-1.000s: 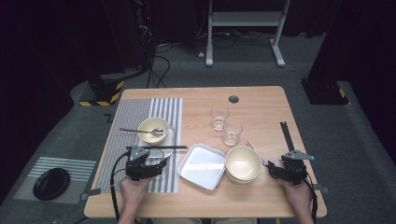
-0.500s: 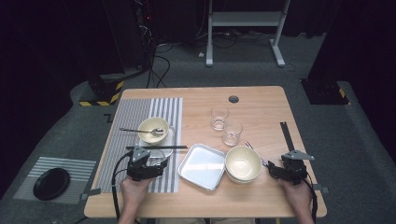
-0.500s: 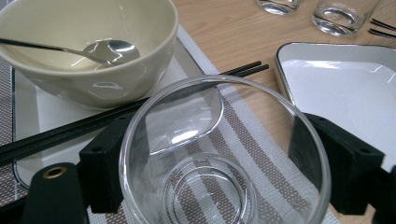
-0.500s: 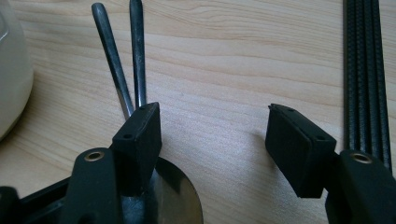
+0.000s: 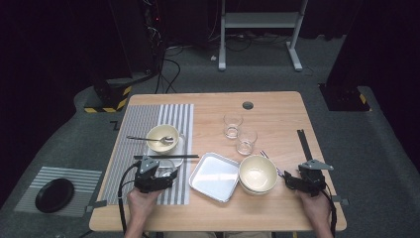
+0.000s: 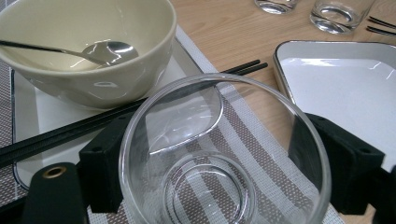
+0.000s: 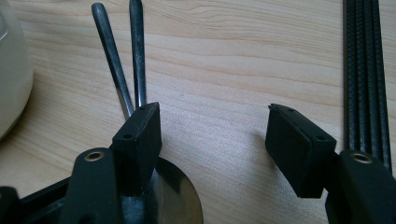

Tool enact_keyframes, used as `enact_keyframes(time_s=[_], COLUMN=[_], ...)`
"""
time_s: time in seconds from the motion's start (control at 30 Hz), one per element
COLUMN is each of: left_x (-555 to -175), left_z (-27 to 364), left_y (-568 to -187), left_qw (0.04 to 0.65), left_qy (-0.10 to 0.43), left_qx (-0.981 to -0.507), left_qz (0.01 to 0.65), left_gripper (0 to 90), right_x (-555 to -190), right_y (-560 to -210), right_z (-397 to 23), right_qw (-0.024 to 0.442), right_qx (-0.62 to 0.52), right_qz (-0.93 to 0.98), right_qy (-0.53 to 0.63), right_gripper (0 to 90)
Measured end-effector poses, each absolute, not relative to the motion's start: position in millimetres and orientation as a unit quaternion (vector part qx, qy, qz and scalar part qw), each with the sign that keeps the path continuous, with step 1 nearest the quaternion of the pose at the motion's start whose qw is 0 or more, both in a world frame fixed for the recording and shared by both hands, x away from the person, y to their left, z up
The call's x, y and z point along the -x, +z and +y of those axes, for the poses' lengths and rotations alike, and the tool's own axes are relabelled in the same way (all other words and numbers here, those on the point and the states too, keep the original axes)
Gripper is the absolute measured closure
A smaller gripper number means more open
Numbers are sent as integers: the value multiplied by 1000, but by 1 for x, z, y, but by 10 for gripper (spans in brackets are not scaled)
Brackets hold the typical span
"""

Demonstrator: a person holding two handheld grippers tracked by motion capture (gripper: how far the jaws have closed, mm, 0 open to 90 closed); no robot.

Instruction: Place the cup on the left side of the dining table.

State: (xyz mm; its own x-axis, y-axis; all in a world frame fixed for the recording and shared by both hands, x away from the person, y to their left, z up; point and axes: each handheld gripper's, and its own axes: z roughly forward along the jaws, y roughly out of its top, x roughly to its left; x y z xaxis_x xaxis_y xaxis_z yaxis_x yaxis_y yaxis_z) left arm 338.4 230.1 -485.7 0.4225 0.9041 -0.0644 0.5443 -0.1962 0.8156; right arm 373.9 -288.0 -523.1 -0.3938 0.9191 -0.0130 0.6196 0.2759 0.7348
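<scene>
Since the earlier frames almost nothing is moving: both hands are staying at the near edge of the desk (image 5: 277,101), and the things on it are keeping their places. This suggests a pause in the work, not a carry in progress.

The left gripper (image 5: 163,179) is holding a clear glass (image 6: 224,154); its fingers (image 6: 105,168) are pressing on both sides of the glass wall. The glass is standing low over the striped placemat (image 5: 143,124), just in front of the black chopsticks (image 6: 93,123) and the cream bowl (image 6: 88,51) in which a spoon (image 6: 100,50) is lying. To its right the white tray (image 5: 214,176) is lying empty.

The right gripper (image 7: 215,135) is resting near the second bowl (image 5: 257,173), and its fingers are standing wide apart with nothing between them. Two thin dark metal handles (image 7: 123,56) are lying on the wood beside its left finger, and a round metal part is lying under that finger.

My judgement is that the glass is gripped but not yet carried anywhere, and that the right gripper is getting ready to take the utensils.
</scene>
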Motion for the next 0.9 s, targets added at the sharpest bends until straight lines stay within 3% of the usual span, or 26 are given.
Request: enact_keyframes(time_s=[0.9], left_x=[-338], left_z=[228], left_y=[-485], left_qw=[402], left_qy=[218], left_qx=[-736], left_qz=[499], left_gripper=[180], right_x=[-374], right_y=[-523], right_z=[-288], right_qw=[225], right_qx=[-504], right_qz=[765], right_qy=[332], right_gripper=[360])
